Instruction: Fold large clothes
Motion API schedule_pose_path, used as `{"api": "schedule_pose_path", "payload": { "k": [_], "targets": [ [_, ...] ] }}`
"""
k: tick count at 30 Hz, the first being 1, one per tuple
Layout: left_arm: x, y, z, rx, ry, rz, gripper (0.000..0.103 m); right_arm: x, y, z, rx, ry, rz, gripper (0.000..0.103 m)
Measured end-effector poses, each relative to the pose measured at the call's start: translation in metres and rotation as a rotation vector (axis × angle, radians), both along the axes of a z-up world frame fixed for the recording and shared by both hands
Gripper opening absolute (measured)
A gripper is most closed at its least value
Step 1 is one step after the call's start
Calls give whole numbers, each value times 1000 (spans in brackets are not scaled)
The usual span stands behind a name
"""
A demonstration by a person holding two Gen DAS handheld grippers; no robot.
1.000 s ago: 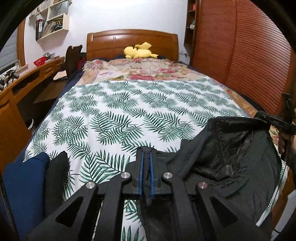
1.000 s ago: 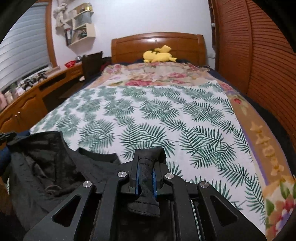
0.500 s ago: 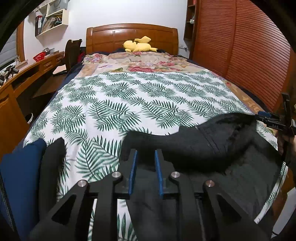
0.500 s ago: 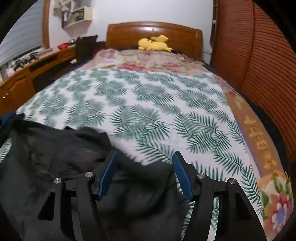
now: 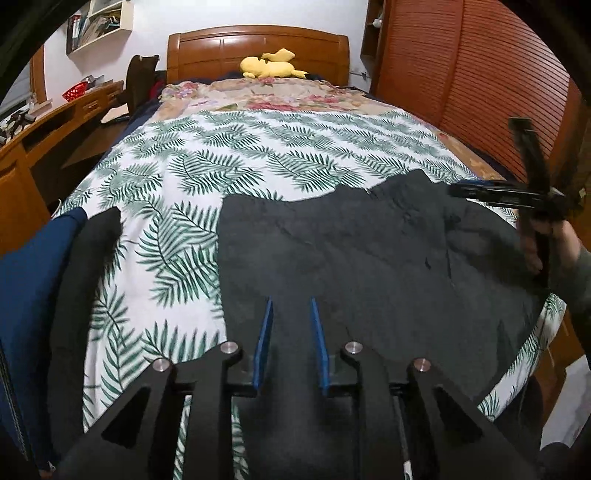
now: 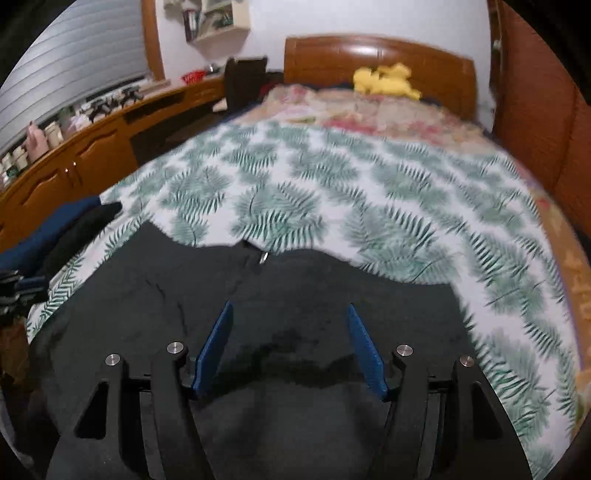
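Black garment [image 5: 369, 258] spread flat across the near end of the fern-print bedspread [image 5: 229, 155], left gripper [image 5: 291, 306] and right gripper [image 6: 290, 314] both parted above it, gripping nothing.

A bed [image 5: 258, 155] with a leaf-print cover meets a wooden headboard [image 5: 258, 46] against a white wall [image 6: 332, 18]. A slatted wardrobe [image 5: 480, 81] flanks it; a long wooden bench [image 6: 92, 147] runs opposite.

Black garment [image 6: 295, 332] near edge cut off by frame; right view blurred.
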State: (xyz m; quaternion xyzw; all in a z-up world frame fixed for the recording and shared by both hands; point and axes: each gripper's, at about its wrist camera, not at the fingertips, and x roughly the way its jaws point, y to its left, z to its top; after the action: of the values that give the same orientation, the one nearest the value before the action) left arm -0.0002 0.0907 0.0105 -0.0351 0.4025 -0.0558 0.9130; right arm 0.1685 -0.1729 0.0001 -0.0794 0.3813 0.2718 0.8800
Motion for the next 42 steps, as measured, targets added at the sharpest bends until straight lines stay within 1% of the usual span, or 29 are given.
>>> {"api": "schedule_pose_path", "payload": {
  "k": [2,5,7,8,9,10,12,14,16,19,20,21,22,23,24,26,27,28,30,31,33,35,37,38,41,42],
  "targets": [
    [-4,-4,-2,-11,2,-6,20,12,8,-17,7,66,-12,65],
    [-7,-10,-4,-26,5,-21,20,26,15,-36,-2,129,-50,65],
    [-8,-14,-5,-32,8,-31,20,34,17,-46,2,162,-58,59],
    [-9,-16,-6,-36,9,-36,20,37,19,-50,-2,174,-62,53],
    [-9,-19,-7,-38,11,-42,20,41,21,-53,-9,177,-65,43],
    [-9,-20,-8,-39,14,-48,20,42,22,-54,-15,175,-63,39],
    [-8,-24,-9,-41,18,-59,20,47,26,-57,-22,179,-40,23],
    [-7,-26,-10,-44,21,-61,20,51,31,-58,-34,160,-30,19],
    [-6,-29,-10,-46,22,-65,20,58,35,-54,-35,127,-44,15],
    [-5,-32,-10,-42,21,-66,20,71,38,-46,-3,120,-82,15],
    [-4,-34,-9,-43,20,-65,20,74,39,-45,-6,125,-88,20],
    [-4,-35,-9,-45,19,-67,20,76,39,-43,-8,129,-88,27],
    [-4,-36,-9,-47,17,-73,20,76,38,-41,-13,131,-76,32],
    [-4,-38,-8,-49,15,-79,20,75,34,-36,-18,122,-66,44],
    [-5,-41,-8,-48,14,-83,20,73,29,-32,-19,105,-66,55],
    [-5,-43,-9,-48,19,-91,20,71,9,-21,2,76,-63,59],
    [-5,-45,-9,-49,22,-98,20,71,0,-18,17,82,-53,61],
    [-5,-47,-10,-48,24,-102,20,73,-10,-15,26,86,-51,62],
    [-3,-51,-11,-44,26,-110,20,79,-35,-11,-8,60,-108,62],
    [-2,-52,-11,-45,28,-113,20,84,-50,-11,-10,60,-129,62],
    [-1,-55,-11,-47,29,-116,20,93,-72,-14,-6,80,-176,62],
    [1,-57,-12,-48,32,-116,20,103,-88,-21,-32,100,-223,62],
    [2,-59,-14,-46,38,-114,20,112,-102,-35,-56,142,-257,62],
    [2,-60,-16,-42,43,-112,20,118,-109,-45,-59,178,-276,62],
    [2,-62,-19,-39,53,-112,20,126,-119,-67,-37,274,-301,61],
    [2,-63,-20,-37,57,-113,20,128,-122,-74,-15,308,-298,55]
  ]
}}
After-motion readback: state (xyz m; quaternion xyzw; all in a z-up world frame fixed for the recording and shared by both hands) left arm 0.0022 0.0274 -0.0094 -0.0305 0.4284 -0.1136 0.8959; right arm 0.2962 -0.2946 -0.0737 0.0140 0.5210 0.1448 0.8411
